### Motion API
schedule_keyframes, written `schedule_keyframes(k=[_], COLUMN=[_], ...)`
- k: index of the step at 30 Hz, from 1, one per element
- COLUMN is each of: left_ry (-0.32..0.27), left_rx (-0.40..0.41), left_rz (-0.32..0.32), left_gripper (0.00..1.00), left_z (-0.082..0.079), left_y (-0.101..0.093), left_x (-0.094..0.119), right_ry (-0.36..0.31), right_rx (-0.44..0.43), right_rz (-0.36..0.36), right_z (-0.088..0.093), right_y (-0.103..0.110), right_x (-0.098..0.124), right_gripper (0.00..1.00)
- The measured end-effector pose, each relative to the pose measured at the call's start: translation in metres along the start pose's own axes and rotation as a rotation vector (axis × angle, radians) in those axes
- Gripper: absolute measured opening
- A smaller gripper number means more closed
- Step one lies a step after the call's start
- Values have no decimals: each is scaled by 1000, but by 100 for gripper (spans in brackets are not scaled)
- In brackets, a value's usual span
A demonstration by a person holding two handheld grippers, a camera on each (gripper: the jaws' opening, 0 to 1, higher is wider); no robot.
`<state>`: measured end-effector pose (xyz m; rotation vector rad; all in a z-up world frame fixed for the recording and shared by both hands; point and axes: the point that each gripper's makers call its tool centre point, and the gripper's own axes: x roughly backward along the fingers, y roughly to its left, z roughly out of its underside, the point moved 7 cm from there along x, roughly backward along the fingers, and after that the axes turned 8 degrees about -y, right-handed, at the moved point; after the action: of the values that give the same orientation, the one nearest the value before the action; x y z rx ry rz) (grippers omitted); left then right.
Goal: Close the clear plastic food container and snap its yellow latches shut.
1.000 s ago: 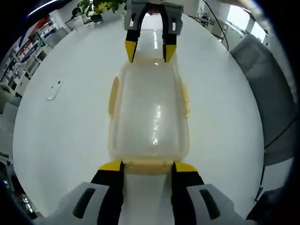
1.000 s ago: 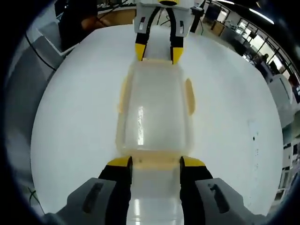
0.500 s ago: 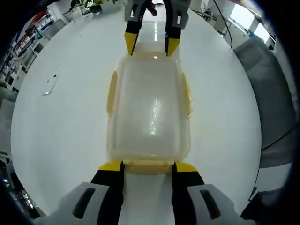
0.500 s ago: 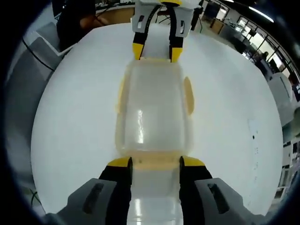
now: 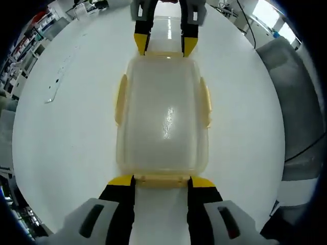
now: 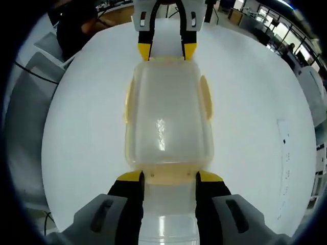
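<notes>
The clear plastic container [image 5: 162, 117] lies lengthwise on the white table [image 5: 61, 153] with its lid on. Yellow latches [image 5: 120, 99] sit along its long sides, and another yellow latch [image 5: 161, 179] is at the near end. My left gripper [image 5: 161, 181] is open, its yellow tips flanking that near end latch. My right gripper [image 5: 163, 47] stands open at the far end. In the right gripper view the same container [image 6: 166, 120] runs from my right gripper [image 6: 169, 177] to the left gripper [image 6: 167, 51], each straddling an end latch [image 6: 168, 176].
A grey chair [image 5: 296, 102] stands off the table's right side in the left gripper view, and a small flat object [image 5: 53, 94] lies on the table at left. In the right gripper view a chair [image 6: 30, 102] and a seated person [image 6: 76, 25] are at the left.
Both views have tipped to look down more steeply, so the container appears larger and nearer the opposite gripper. The grippers stay at the two ends, jaws at the same width.
</notes>
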<state>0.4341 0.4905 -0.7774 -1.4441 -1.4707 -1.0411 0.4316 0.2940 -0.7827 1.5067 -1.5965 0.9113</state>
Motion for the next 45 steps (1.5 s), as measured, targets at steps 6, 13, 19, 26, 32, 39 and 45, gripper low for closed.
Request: schedule_keyframes(k=[6,13,19,26,32,39,45], left_ry=[-31,38,21,1,-4,-14,-13], left_rx=[7,7,49,99,111,84,-2], left_rz=[-10,-46,-62,-113,-138,-133,-133], left_gripper=[33,32,32,33,33,33,33], left_z=[4,-2,-5,-19,-54,-113,-172], left_y=[-1,-2,-10,-29,-38,-34,-21], left_x=[3,3,24,58,69,55,26], right_ry=[-48,-73,-121,-191,-206,-210,-203], right_rx=[9,17,53,130,169,138,84], right_rz=[2,-6,-27,-24,-7,16,56], right_z=[2,2,-6,-16,1,56,108], right_y=[1,4,6,18,25,20,19], right_x=[3,7,25,61,96,130,157], right_gripper=[35,35,35,35,35,35,35])
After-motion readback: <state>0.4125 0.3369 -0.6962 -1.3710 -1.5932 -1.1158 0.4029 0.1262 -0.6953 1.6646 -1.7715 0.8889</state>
